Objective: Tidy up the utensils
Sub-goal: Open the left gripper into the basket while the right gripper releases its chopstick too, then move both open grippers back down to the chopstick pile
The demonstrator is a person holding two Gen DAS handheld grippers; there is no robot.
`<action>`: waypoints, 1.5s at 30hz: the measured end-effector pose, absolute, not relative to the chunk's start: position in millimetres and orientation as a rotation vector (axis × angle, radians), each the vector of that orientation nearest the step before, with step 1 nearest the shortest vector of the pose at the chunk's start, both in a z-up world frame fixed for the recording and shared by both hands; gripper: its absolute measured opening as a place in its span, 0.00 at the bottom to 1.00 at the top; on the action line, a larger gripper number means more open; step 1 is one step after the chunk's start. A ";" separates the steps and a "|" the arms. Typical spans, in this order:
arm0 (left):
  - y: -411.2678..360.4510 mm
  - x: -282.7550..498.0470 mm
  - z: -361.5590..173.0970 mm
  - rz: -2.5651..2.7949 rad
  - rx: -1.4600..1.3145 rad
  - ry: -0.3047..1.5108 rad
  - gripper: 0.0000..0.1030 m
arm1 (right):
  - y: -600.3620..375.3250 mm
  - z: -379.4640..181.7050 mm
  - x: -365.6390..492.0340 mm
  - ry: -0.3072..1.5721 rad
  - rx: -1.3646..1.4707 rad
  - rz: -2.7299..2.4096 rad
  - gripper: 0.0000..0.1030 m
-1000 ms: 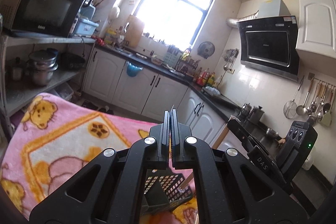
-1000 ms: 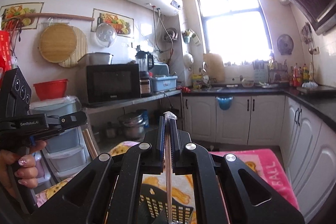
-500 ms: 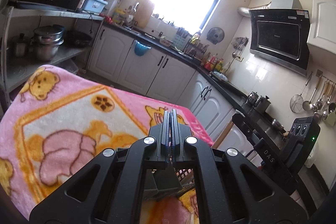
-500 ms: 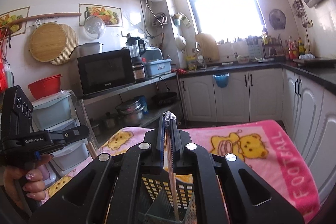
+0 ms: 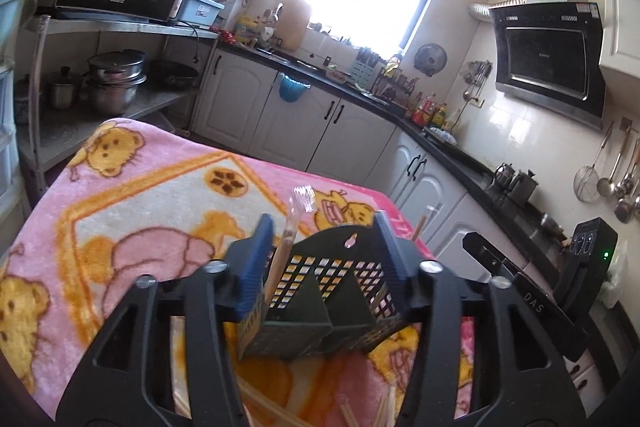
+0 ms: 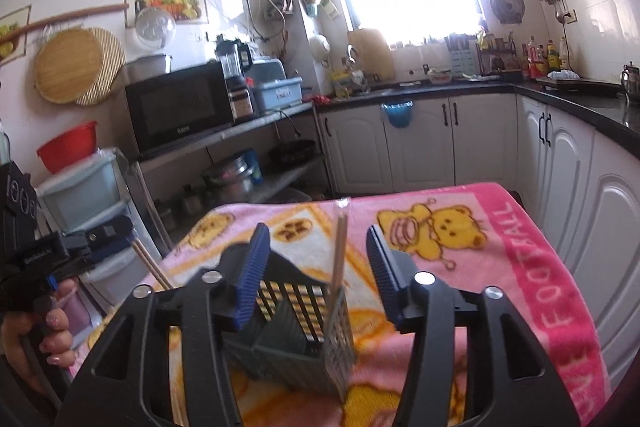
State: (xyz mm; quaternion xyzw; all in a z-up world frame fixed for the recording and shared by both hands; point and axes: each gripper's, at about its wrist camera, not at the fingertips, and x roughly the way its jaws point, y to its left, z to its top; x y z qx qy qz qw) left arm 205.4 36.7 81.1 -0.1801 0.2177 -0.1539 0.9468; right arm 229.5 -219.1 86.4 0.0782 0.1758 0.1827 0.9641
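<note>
L wrist view: left gripper jaws opening, blue pads apart w/ clear gap. Wrapped chopsticks stand between them, leaning close to the left pad; contact there can't be settled, right pad is clear of them, so no grip. Lower end of the chopsticks sits in the dark green perforated utensil basket, lower centre of frame, partitioned inside; which compartment not clear. Basket rests on pink bear-print blanket. Loose chopsticks lie on the blanket at bottom edge, near the basket base. The other handheld unit shows at lower right of frame.

R wrist view: right gripper jaws opening, pads wide, nothing pressed. A second chopstick pair stands roughly upright in the gap, free of both pads, lower end inside the same basket at its right-hand wall. Basket at lower centre, on the blanket. Person's hand at lower left edge wraps the left unit's grip; one more chopstick pair pokes up just beside it.

Bkgd: microwave on steel shelf at centre left; white cabinets below the window.
</note>
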 end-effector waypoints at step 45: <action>62.3 142.3 29.3 -0.199 -0.368 0.531 0.90 | -190.8 38.6 142.5 0.531 0.015 0.443 0.72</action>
